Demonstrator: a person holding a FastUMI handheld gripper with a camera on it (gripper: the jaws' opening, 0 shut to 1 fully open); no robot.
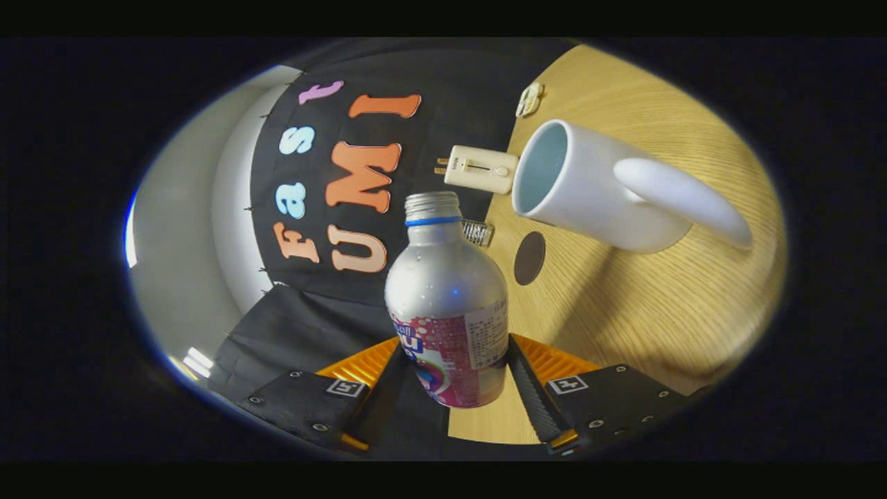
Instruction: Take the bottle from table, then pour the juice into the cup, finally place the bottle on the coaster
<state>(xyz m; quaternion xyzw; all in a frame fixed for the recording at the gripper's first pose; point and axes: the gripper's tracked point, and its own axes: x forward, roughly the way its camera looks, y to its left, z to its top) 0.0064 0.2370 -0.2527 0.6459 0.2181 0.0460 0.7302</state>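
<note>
No wording can be made out. The bottle (447, 277), held on both sides by the fingers of the gripper (454, 350), wears a pink and white label (450, 360) with large blue letters, cut off by the curve of the bottle, and a white panel of fine print (487, 334) too small to read. Each finger's mount bears a square black-and-white coded marker (567, 384), a pattern and not text. The white plug adapter (480, 170) at the edge of the table (658, 312) carries faint, illegible marks.

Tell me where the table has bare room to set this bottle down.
The gripper is shut on the bottle. Widest bare wood on the table lies between the cup, the coaster and the fingers. It is crowded beyond the cup, by the white adapter and small clip.
</note>
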